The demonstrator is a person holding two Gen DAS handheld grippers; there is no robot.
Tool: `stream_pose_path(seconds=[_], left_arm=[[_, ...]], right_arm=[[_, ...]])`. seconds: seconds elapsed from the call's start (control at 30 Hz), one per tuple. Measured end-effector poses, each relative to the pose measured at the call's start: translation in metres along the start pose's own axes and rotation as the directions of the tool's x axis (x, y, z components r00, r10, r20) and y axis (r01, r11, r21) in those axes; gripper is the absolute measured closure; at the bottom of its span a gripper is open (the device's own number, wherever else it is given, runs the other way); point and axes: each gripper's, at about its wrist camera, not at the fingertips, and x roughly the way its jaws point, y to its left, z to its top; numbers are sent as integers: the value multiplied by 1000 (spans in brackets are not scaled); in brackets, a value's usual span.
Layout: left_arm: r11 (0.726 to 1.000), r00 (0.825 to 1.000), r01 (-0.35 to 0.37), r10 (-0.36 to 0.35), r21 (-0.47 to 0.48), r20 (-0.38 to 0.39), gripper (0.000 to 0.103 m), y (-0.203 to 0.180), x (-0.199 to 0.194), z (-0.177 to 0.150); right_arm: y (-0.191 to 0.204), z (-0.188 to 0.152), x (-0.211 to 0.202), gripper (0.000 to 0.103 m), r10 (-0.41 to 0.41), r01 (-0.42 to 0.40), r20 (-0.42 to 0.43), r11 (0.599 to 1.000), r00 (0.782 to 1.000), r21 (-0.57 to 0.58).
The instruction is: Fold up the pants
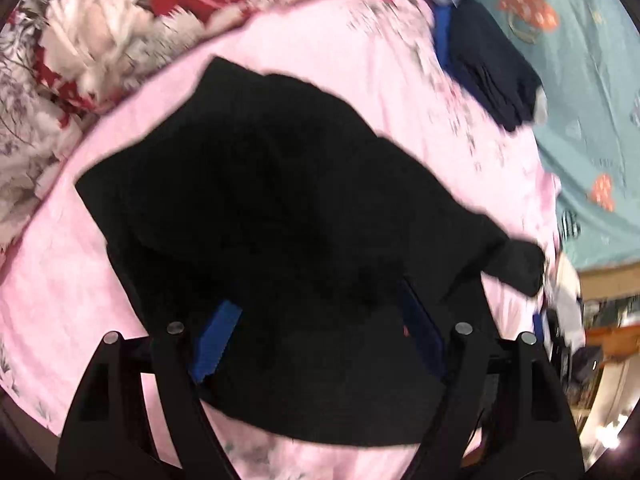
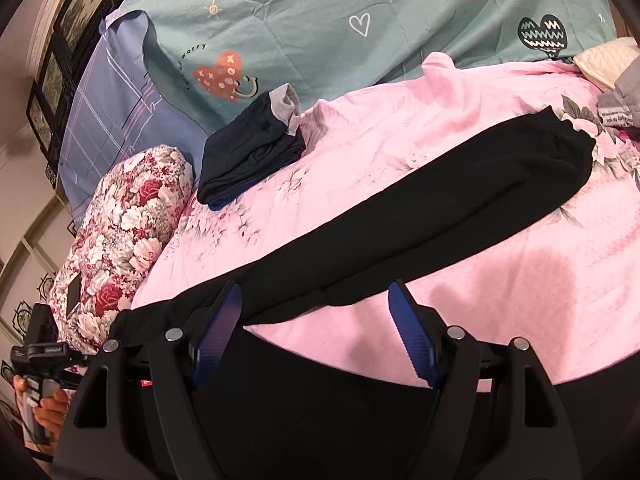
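Black pants [image 2: 460,196]: stretched diagonally across the pink floral bedsheet [image 2: 500,280], one leg reaching upper right.
Right claw [image 2: 314,332]: jaws wide, holding nothing.
Left claw [image 1: 320,344]: jaws apart over the pants; grip unclear.
Navy folded garment [image 2: 248,152]: upper left, well apart.

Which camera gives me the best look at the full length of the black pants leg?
The right wrist view: the black pants stretch sharp and unblocked across the pink floral sheet out to the far hem. The left wrist view shows only a blurred, bunched upper portion, partly hidden by the left gripper's fingers.
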Motion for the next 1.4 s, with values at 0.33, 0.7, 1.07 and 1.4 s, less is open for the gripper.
stream_pose_path(seconds=[0.33, 0.7, 1.07, 1.4], left_arm=[[976, 977, -161, 135, 147, 168, 95, -26, -17, -8], [983, 973, -53, 11, 178, 232, 95, -19, -56, -4], [988, 991, -1, -20, 156, 134, 95, 20, -34, -5], [982, 993, 2, -24, 191, 118, 95, 26, -28, -6]], right_arm=[[-19, 4, 9, 27, -31, 33, -38, 998, 999, 59], [-36, 30, 32, 53, -22, 65, -179, 969, 984, 239], [-28, 74, 86, 52, -230, 315, -309, 912, 923, 262], [-21, 94, 137, 52, -352, 466, -470, 872, 809, 149]])
